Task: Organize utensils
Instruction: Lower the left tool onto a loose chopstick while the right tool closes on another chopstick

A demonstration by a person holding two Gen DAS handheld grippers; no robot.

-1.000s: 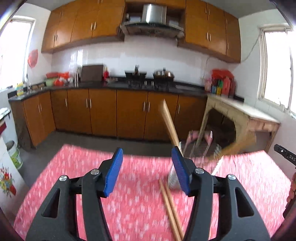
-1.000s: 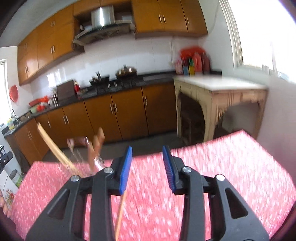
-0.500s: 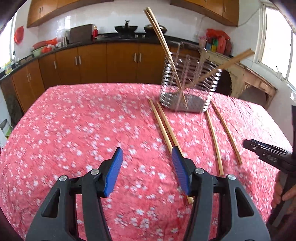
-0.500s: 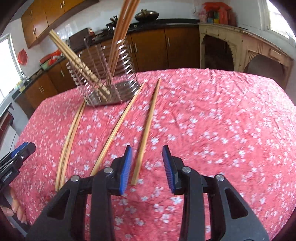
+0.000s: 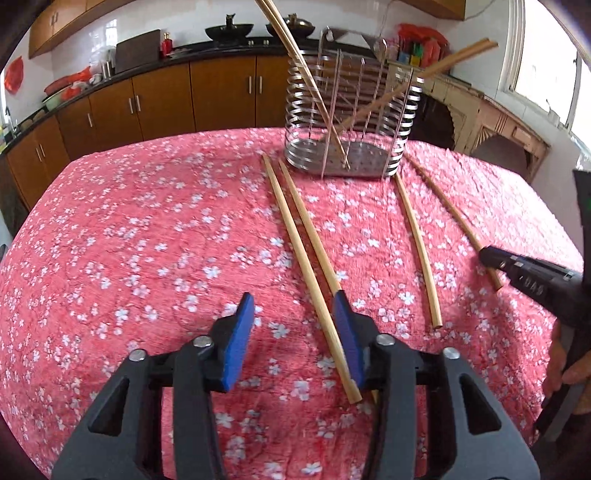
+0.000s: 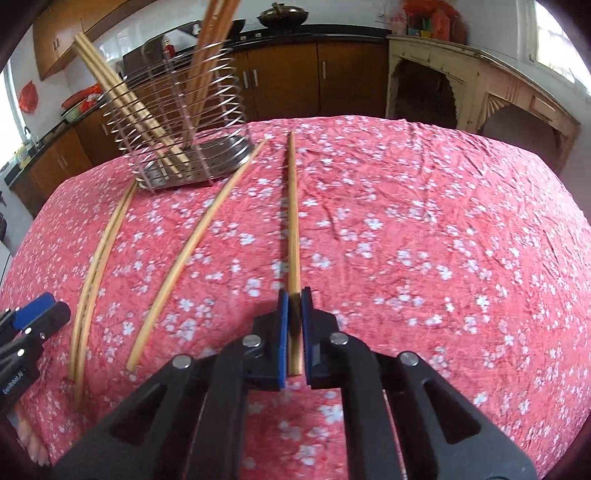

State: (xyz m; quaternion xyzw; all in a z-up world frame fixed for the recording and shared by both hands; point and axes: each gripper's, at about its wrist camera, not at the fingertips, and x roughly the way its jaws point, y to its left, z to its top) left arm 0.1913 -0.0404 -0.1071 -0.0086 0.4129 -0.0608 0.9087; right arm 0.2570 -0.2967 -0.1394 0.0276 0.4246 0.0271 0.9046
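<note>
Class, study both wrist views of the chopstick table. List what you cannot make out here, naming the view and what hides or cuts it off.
1. Left wrist view: the near end of the second chopstick is hidden behind the left gripper.
2. Left wrist view: the right gripper shows side-on, so its jaws are unreadable; the right wrist view shows them shut on a chopstick.
3. Both views: the tops of the chopsticks in the wire holder are cut off by the top edge.

A red tablecloth (image 5: 147,240) with white flowers covers the table. Far behind stand brown cabinets (image 5: 166,103), a wok (image 5: 229,31) on the counter, and a pale side table (image 6: 480,85) at right.
</note>
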